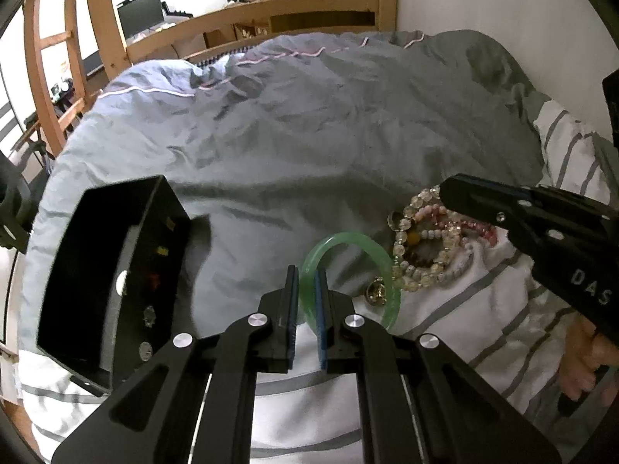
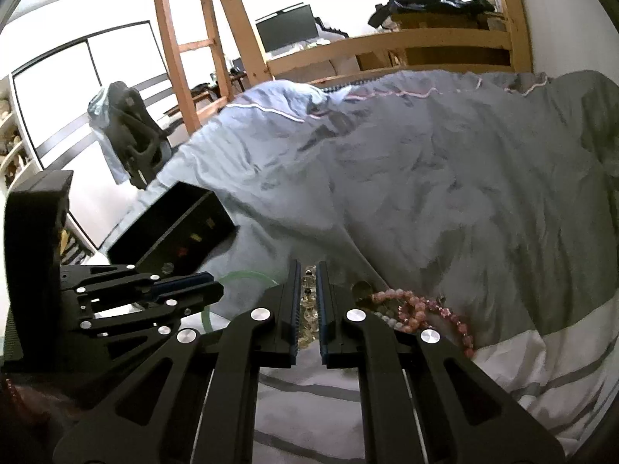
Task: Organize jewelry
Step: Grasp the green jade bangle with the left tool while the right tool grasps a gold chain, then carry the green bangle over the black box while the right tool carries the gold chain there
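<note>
A green jade bangle (image 1: 348, 266) lies on the bed, its near rim between the fingers of my left gripper (image 1: 308, 276), which is shut on it. A heap of bead bracelets (image 1: 429, 247) lies just right of the bangle. My right gripper (image 2: 308, 270) is closed on clear beads of that heap (image 2: 307, 309); pink beads (image 2: 418, 309) lie beside it. The right gripper also shows in the left wrist view (image 1: 448, 189) over the heap. A black jewelry box (image 1: 112, 270) stands open to the left, with small pieces inside.
A grey-blue duvet (image 1: 309, 135) covers the bed beyond. A striped white sheet (image 1: 464, 332) lies under the jewelry. A wooden bed frame (image 1: 108, 38) and ladder stand behind. A wall is on the right.
</note>
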The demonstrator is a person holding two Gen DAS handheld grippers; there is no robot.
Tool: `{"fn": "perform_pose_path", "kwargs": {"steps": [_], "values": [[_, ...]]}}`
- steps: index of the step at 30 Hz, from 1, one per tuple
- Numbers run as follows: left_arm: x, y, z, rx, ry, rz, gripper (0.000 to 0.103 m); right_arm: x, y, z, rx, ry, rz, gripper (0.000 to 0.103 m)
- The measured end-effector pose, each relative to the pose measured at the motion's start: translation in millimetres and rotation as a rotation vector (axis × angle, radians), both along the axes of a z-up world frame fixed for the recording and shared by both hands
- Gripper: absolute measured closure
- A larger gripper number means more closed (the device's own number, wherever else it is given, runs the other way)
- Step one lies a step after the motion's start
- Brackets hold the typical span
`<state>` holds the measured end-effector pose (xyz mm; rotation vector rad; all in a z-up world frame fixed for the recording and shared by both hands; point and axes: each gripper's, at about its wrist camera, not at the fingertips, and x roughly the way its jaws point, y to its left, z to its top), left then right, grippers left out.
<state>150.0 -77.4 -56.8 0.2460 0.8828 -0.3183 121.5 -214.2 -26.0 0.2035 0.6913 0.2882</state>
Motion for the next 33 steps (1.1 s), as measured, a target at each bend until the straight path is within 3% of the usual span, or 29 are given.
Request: {"fn": "perform_pose_path", "kwargs": {"steps": [17,33], "values": [[-20,17,47,0.025,-0.078,0.033,0.095,-34,18,53,-0.055,-0.080,0.016,0.095],[-10,70,73,0.000,-0.093,0.147,0.094,-20,70,96,-0.108,-0.120,0.043,0.095]]}}
